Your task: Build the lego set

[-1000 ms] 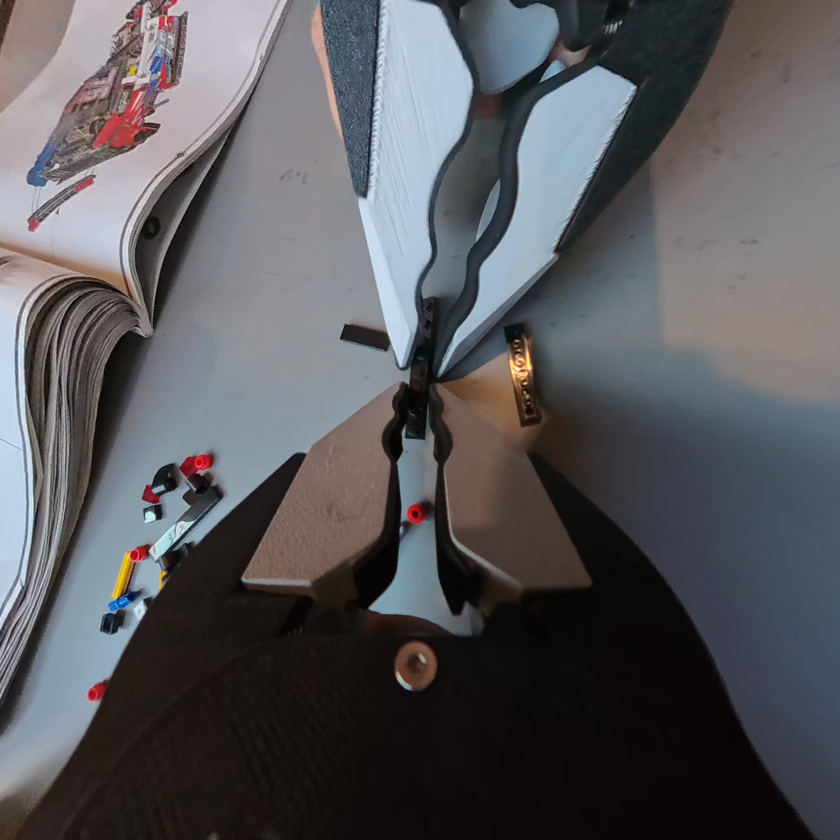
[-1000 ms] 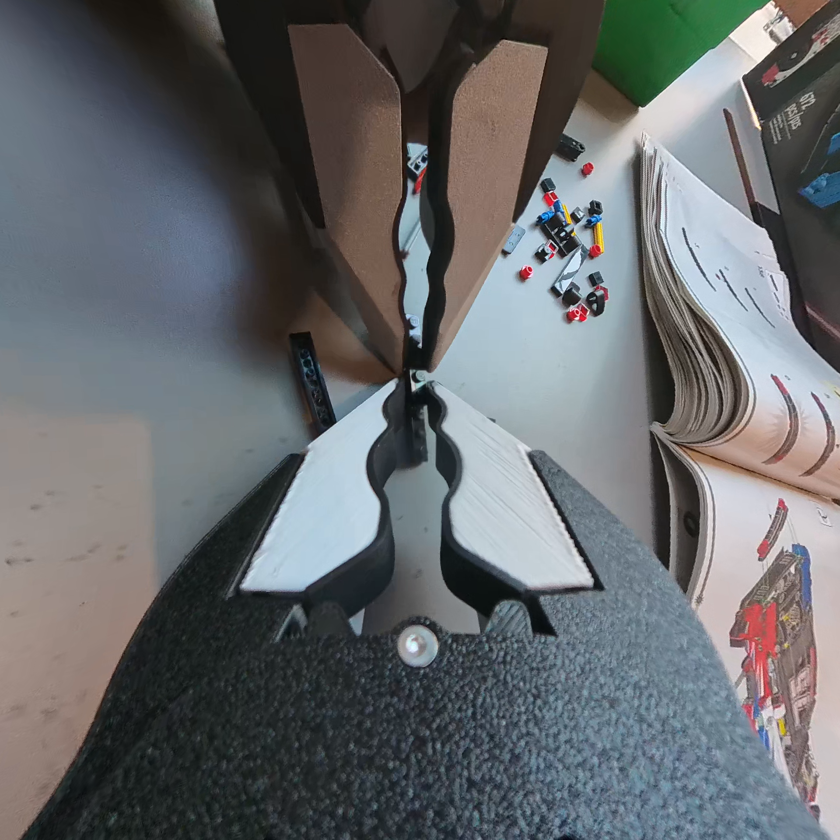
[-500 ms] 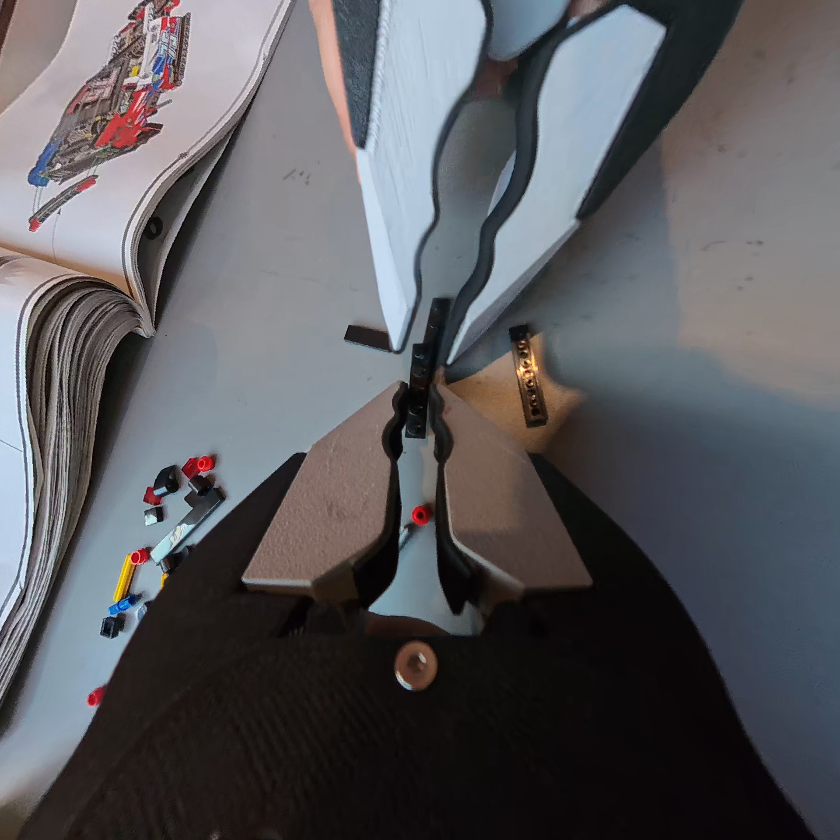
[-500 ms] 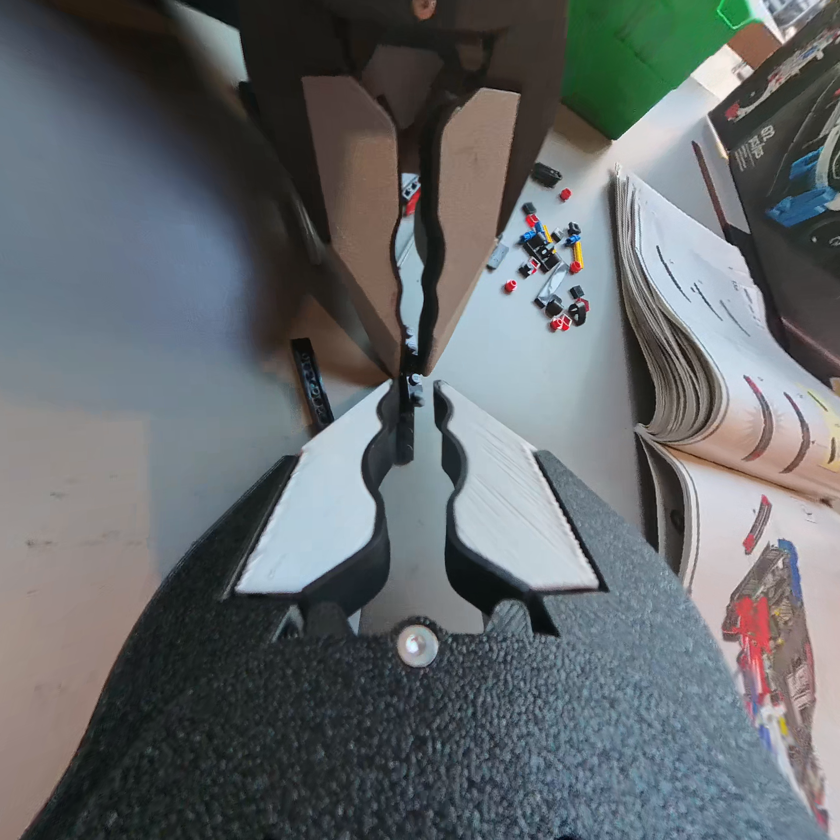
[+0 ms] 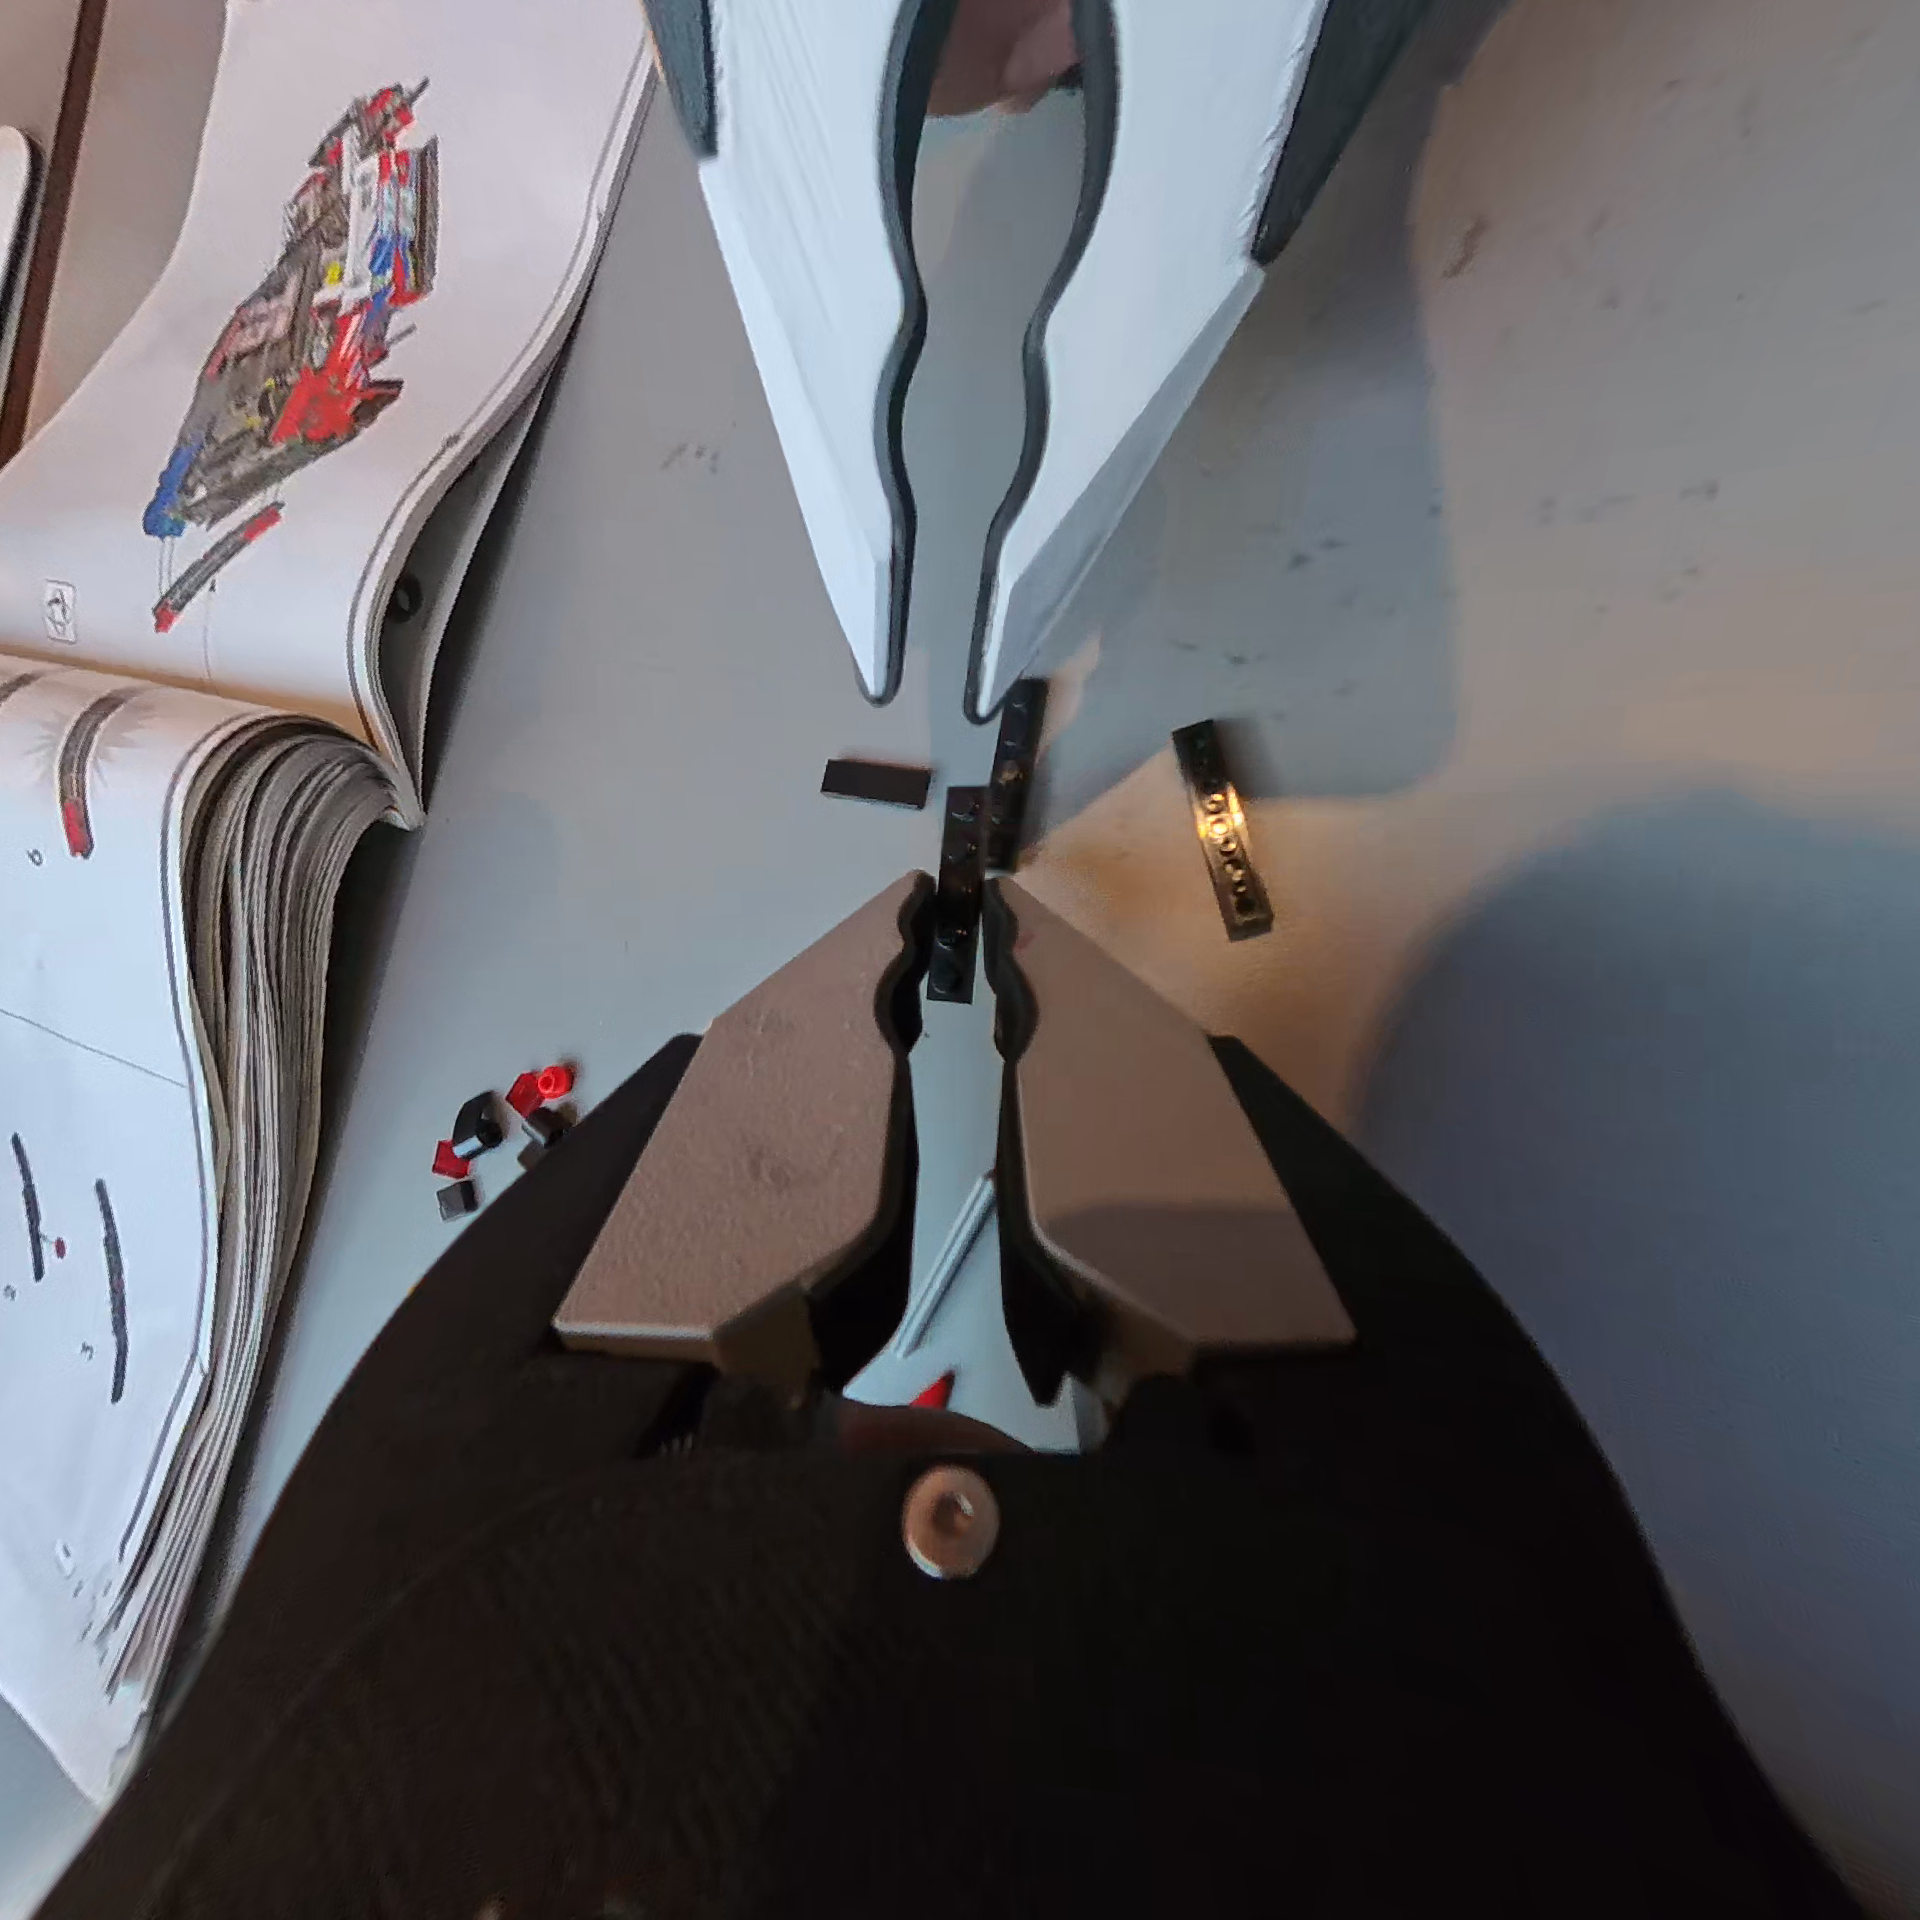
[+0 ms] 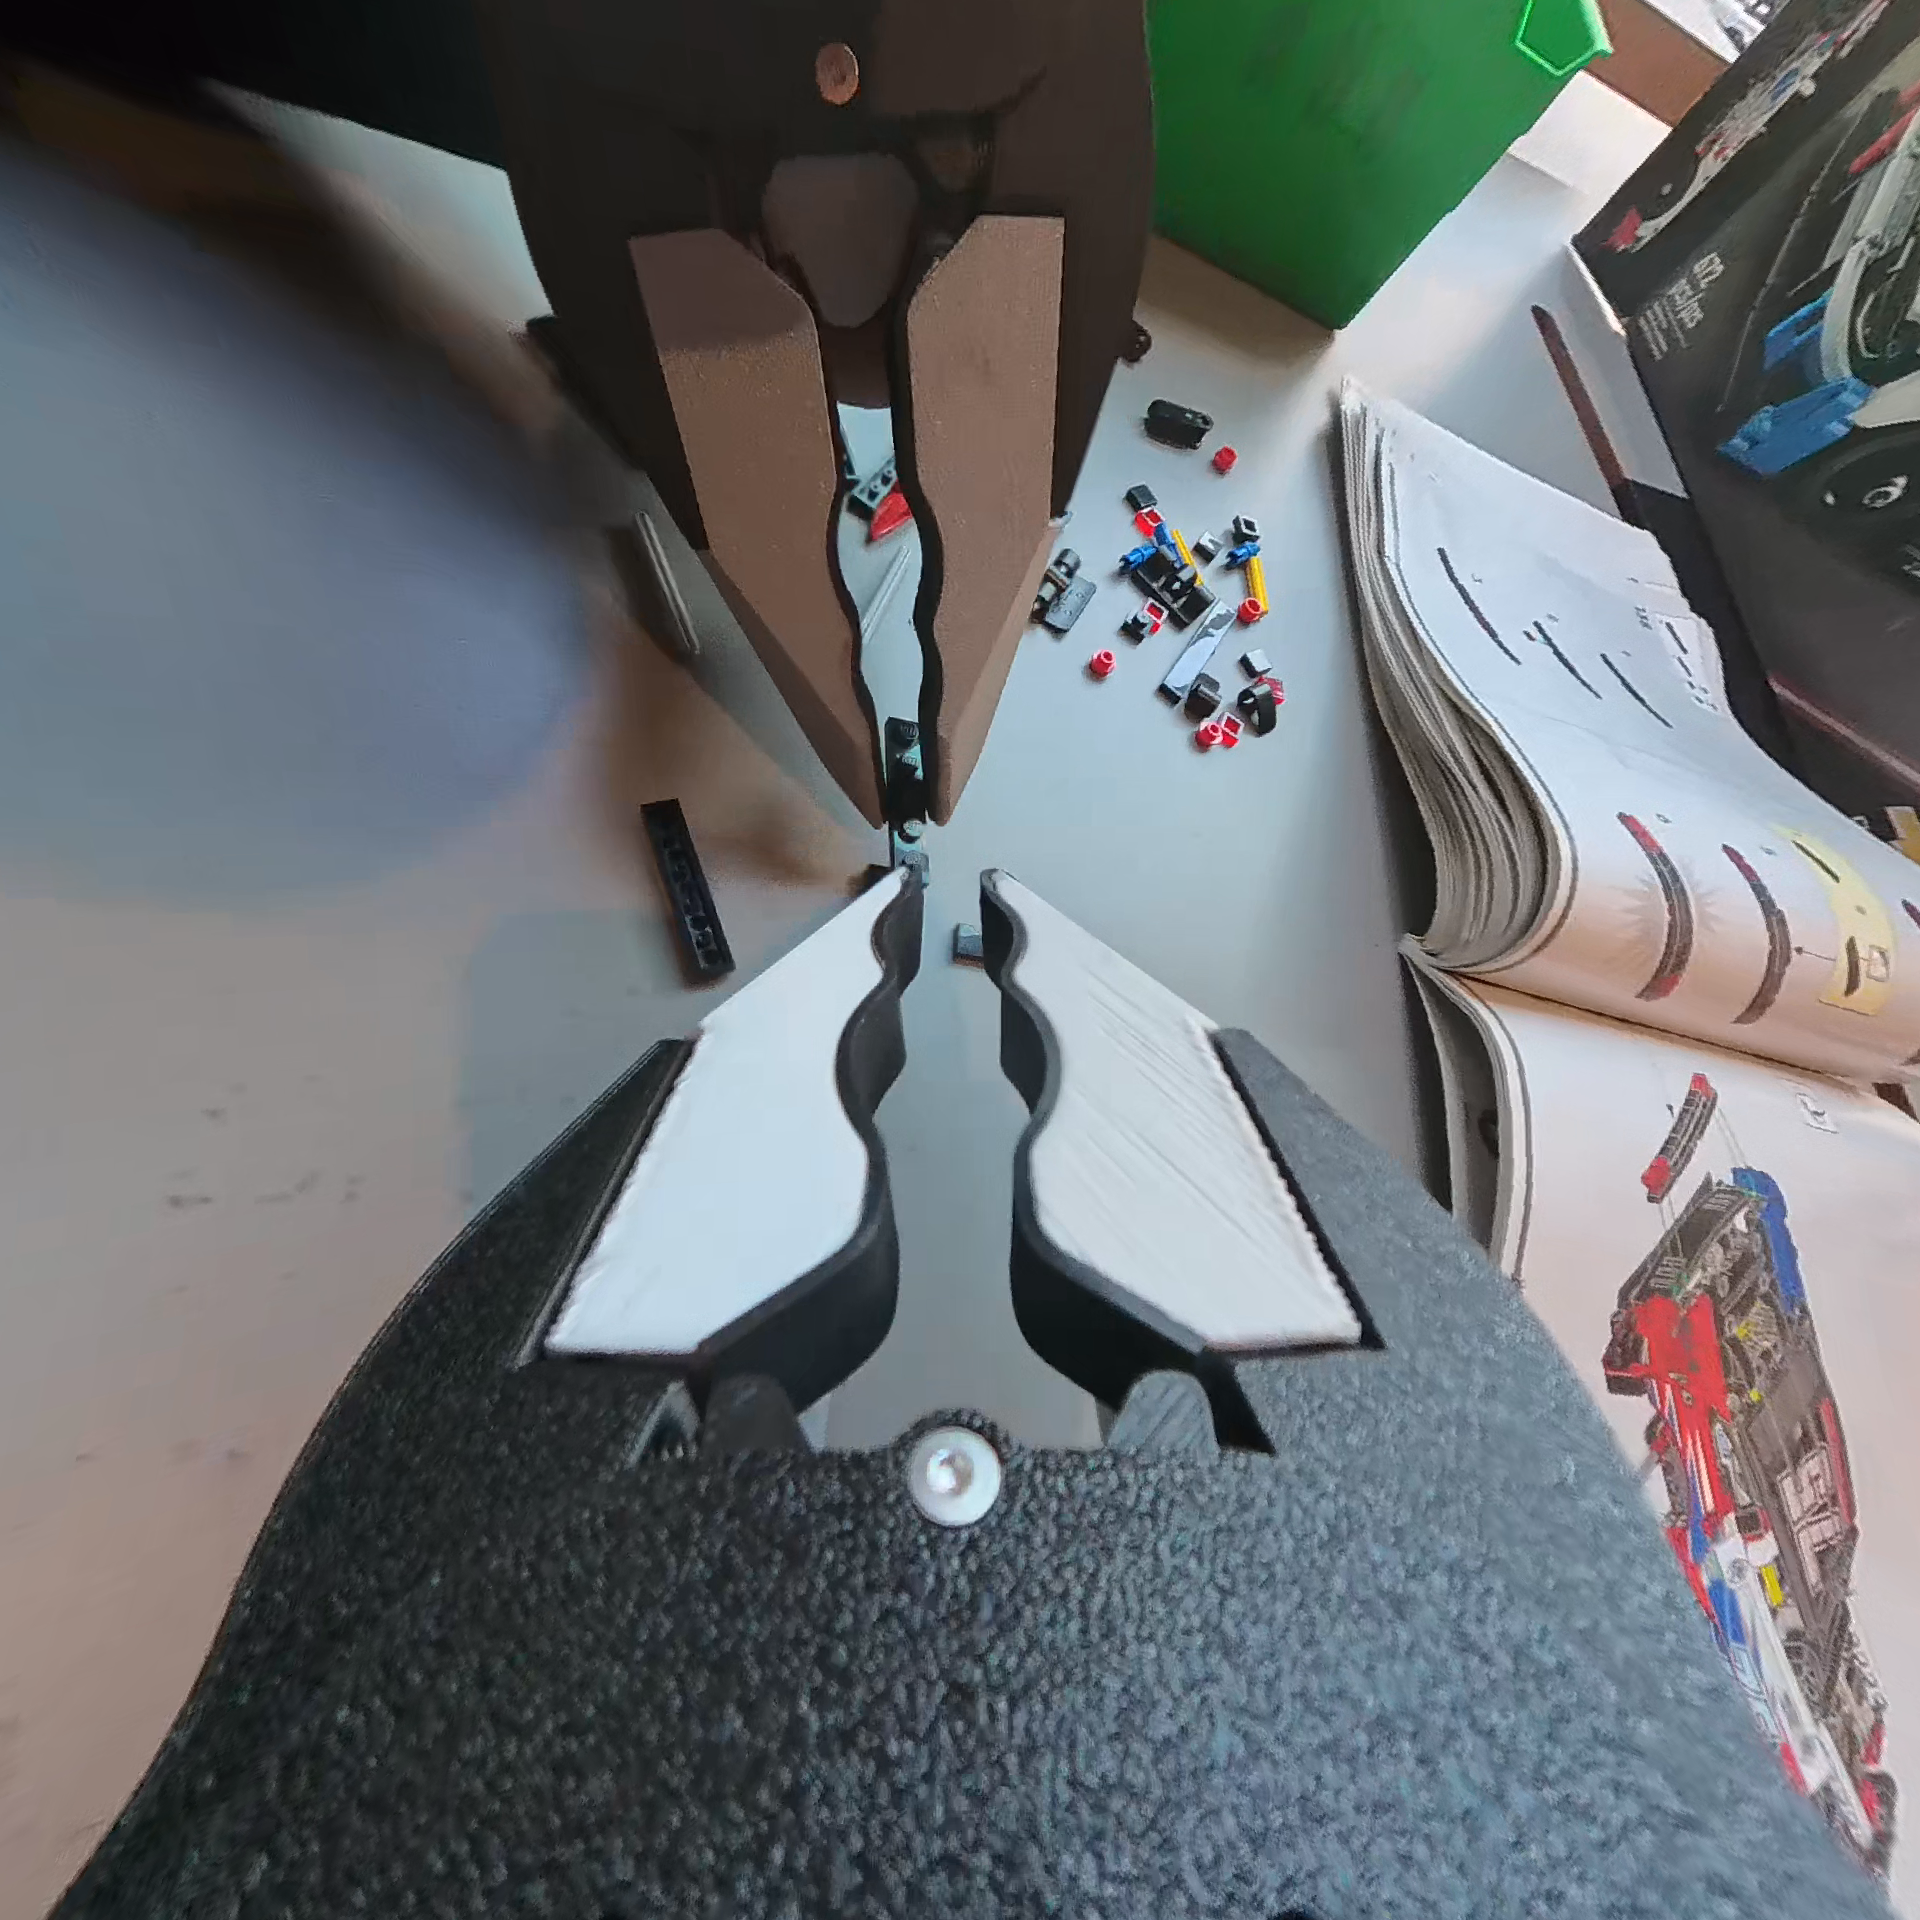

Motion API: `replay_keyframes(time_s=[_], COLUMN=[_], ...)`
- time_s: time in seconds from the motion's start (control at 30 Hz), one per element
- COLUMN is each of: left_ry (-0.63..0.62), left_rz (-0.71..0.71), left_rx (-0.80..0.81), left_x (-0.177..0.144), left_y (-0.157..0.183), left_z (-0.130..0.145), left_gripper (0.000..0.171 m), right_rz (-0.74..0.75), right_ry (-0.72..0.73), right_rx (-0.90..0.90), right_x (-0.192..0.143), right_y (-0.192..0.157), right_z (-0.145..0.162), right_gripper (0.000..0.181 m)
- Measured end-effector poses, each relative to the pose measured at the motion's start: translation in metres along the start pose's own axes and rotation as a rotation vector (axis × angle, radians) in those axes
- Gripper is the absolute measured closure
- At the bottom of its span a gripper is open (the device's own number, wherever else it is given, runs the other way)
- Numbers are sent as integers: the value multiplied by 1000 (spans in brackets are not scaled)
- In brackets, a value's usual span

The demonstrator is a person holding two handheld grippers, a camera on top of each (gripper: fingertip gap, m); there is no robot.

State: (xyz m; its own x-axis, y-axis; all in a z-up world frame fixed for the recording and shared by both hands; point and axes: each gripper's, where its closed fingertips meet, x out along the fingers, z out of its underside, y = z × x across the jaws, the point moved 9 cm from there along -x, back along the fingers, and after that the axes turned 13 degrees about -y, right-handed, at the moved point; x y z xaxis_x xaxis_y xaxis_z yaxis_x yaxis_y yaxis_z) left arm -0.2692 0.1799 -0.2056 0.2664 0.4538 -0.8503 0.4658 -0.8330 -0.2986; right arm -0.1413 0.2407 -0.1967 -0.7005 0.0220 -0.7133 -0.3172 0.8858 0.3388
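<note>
My left gripper (image 5: 956, 891), with brown fingers, is shut on a narrow black lego plate (image 5: 958, 914) that sticks out past its tips. A second black plate (image 5: 1013, 769) appears joined to its far end. My right gripper (image 6: 948, 883), with white fingers, is open and empty, tip to tip with the left one and a short gap away. In the right wrist view the left gripper (image 6: 912, 812) holds the black plate (image 6: 902, 764) just beyond my white tips. In the left wrist view the right gripper (image 5: 928, 694) hangs open above the plates.
On the grey table lie a black tile (image 5: 873, 781), a black plate with holes (image 5: 1224, 831) and a pile of small red, black, blue and yellow parts (image 6: 1195, 623). An open instruction book (image 6: 1610, 779), a green bin (image 6: 1330, 135) and the set's box (image 6: 1787, 260) stand to one side. Left and right tips are no more than a few centimetres apart.
My right gripper has opened, let go of the black plate and drawn back from the left gripper. The left gripper still holds its plate, now with the second plate on it.
</note>
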Motion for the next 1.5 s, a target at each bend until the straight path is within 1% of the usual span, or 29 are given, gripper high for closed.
replay_keyframes(time_s=[0.23,0.33,0.43,0.47,0.53,0.7,0.8,0.87,0.93,0.97,1.13,1.2,1.27,1.33,1.4,1.47,1.5], left_ry=[-4,0,19,25,39,62,83,108,156,174,240,243,198,156,155,169,176], left_rz=[-34,-56,-52,-46,-35,-9,-16,-54,-137,-185,-240,-234,-215,-147,-66,14,30], left_rx=[71,74,65,59,48,55,90,145,245,292,363,342,264,158,70,40,34], left_x=[2,0,-1,-2,-2,-2,-2,-3,-5,-6,-10,-10,-9,-7,-5,-4,-4], left_y=[7,6,5,5,4,5,7,9,13,14,16,16,12,6,1,2,3], left_z=[-2,-2,-2,-2,-2,0,0,-1,0,0,0,1,1,4,6,7,6], left_gripper=[166,166,166,167,167,167,167,167,167,167,167,167,165,146,154,159,158], right_rz=[-9,-15,-20,-21,-20,-22,-45,-69,-92,-100,-127,-130,-120,-130,-130,-124,-133], right_ry=[-56,-68,-70,-71,-71,-65,-49,-35,-19,-9,26,26,1,-19,-30,-35,-37], right_rx=[-65,-70,-70,-70,-70,-80,-69,-45,-25,-18,-2,13,27,35,36,39,43], right_x=[16,18,18,18,17,17,16,15,12,11,6,6,7,8,10,11,11], right_y=[-9,-9,-8,-8,-7,-8,-9,-8,-7,-6,-5,-4,-1,0,-1,-1,-1], right_z=[-3,-3,-2,-2,-1,-1,-2,-3,-3,-3,-5,-5,-3,1,1,0,0], right_gripper=[170,176,177,177,170,169,169,169,170,174,174,174,174,174,174,174,174])
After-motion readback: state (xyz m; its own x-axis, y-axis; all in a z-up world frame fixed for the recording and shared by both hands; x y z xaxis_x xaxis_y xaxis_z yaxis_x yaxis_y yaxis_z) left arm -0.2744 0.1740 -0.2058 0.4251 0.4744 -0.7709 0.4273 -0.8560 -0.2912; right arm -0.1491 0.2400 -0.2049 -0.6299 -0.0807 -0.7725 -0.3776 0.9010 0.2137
